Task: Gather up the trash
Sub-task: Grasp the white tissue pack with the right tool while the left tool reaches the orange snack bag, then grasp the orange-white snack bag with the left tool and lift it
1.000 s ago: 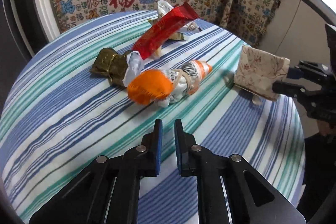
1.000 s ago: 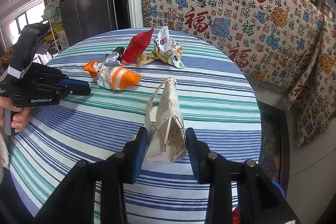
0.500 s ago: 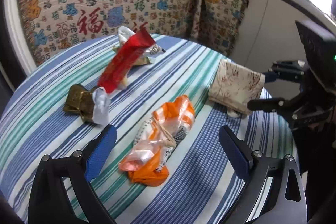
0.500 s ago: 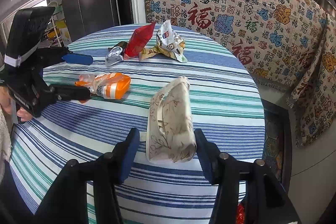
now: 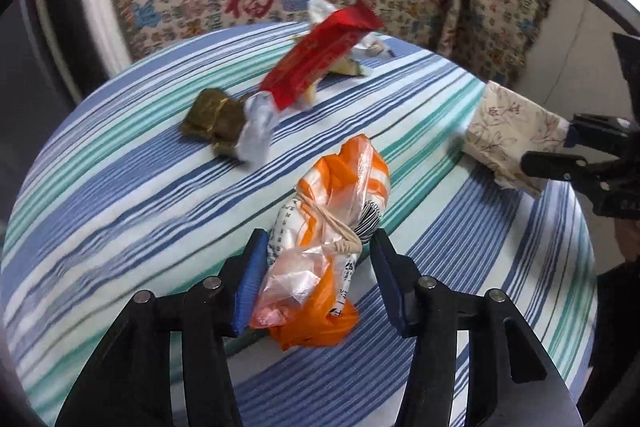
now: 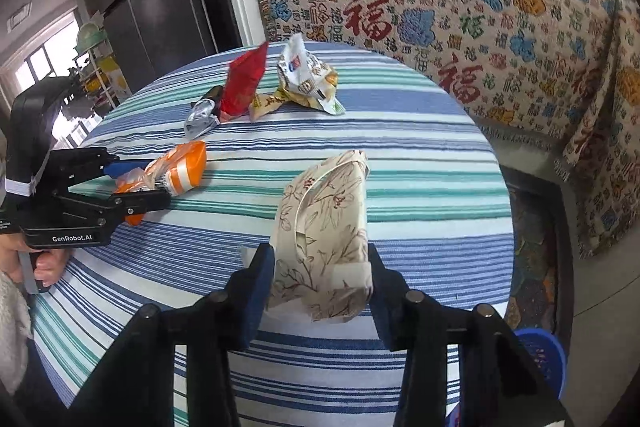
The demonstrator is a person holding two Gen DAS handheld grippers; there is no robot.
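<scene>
- Orange-and-white plastic wrapper (image 5: pixel 336 211): thin, crinkled, partly translucent, glossy.
- Red snack packet (image 5: pixel 320 55): shiny film.
- Floral bag (image 6: pixel 328 227): matt cloth.
- Striped tablecloth (image 6: pixel 400 155): woven, matt.
- Silver foil wrapper (image 5: pixel 256 131): crumpled, reflective.

orange-and-white plastic bag (image 5: pixel 334 227), crumpled, tied round the middle with a rubber band, lying on its side. further back, a red wrapper (image 5: pixel 316 57) propped slantwise, a gold-and-silver wrapper (image 5: pixel 228 125) just beside it, a crumpled white packet (image 6: pixel 308 75) behind.
</scene>
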